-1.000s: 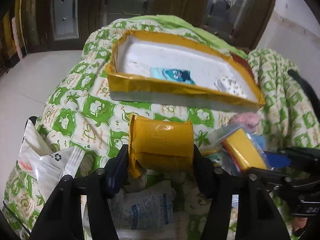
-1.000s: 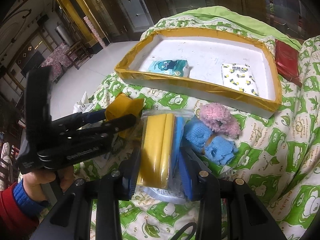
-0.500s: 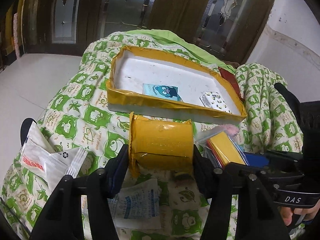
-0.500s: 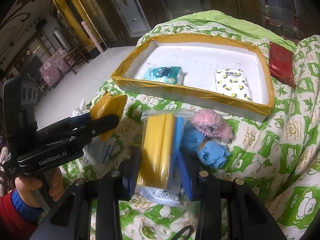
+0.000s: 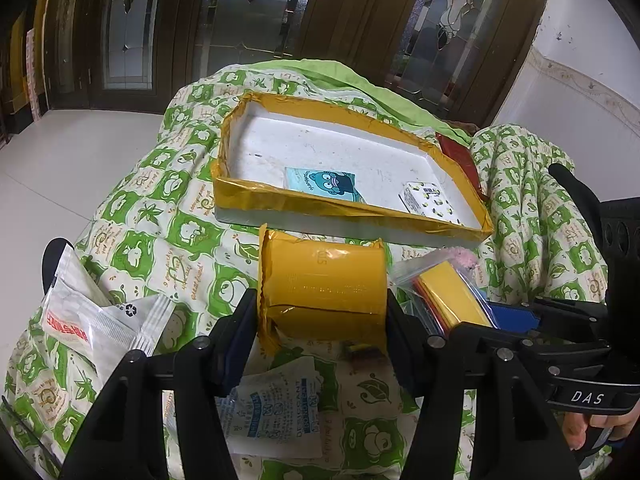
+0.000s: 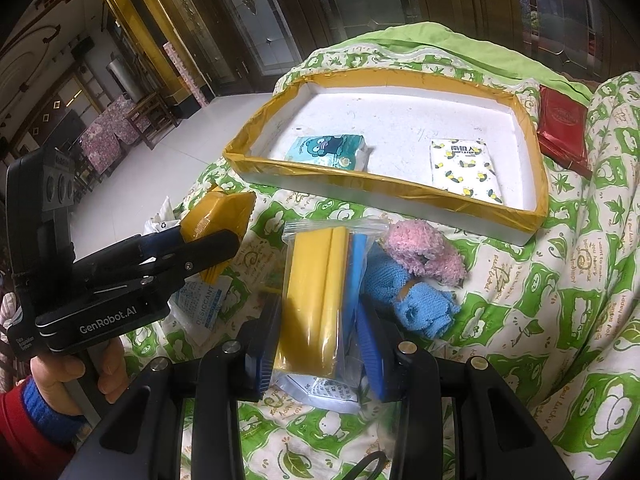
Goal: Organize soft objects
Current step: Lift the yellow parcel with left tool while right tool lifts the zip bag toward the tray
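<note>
My left gripper (image 5: pixel 320 312) is shut on a block wrapped in yellow tape (image 5: pixel 324 280), held just above the quilt in front of the tray. The right wrist view shows the same left gripper (image 6: pixel 216 232) and block (image 6: pixel 216 210) at the left. My right gripper (image 6: pixel 316 332) is shut on a clear zip bag (image 6: pixel 320 272) of yellow and blue sponges. A white foam tray with a yellow taped rim (image 6: pixel 400 190) lies beyond and holds a blue cartoon tissue pack (image 6: pixel 328 152) and a white tissue pack with yellow spots (image 6: pixel 464 168).
A pink fluffy cloth (image 6: pixel 424 252) and a blue knitted cloth (image 6: pixel 416 300) lie on the green-and-white quilt (image 6: pixel 560 280) just right of the bag. A red packet (image 6: pixel 564 128) lies right of the tray. A desiccant sachet (image 5: pixel 280 408) and a white packet (image 5: pixel 92 320) lie near the left gripper.
The left gripper has tilted up a little with the yellow block, so the tray sits lower in its view. The right gripper keeps still with the bag.
</note>
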Motion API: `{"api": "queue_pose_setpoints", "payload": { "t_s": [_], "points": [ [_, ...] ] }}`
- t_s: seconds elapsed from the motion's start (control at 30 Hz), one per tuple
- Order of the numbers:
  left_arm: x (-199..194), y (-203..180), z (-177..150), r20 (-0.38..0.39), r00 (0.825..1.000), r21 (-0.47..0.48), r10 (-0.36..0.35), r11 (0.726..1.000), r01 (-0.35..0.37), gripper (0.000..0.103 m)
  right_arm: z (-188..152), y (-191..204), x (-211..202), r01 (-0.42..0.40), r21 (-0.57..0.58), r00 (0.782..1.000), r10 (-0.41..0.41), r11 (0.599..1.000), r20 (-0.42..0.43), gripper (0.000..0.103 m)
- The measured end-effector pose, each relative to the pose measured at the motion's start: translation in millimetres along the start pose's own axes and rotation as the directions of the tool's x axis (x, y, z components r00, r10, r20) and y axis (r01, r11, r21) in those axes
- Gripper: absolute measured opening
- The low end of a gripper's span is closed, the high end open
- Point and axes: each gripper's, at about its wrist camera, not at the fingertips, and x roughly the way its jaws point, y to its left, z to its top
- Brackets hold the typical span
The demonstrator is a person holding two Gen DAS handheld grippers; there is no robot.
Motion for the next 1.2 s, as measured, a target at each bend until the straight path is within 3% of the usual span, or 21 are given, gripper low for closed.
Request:
{"api": "queue_pose_setpoints", "payload": {
  "t_s": [1.2],
  "points": [
    [-1.9,-7.3,7.8,0.004,1.000,0.031,0.001,1.000,-0.001,0.058,13.2,-24.6,-17.5,0.006,0.080,0.998,-0.011,0.997,0.064,0.040]
  ]
}}
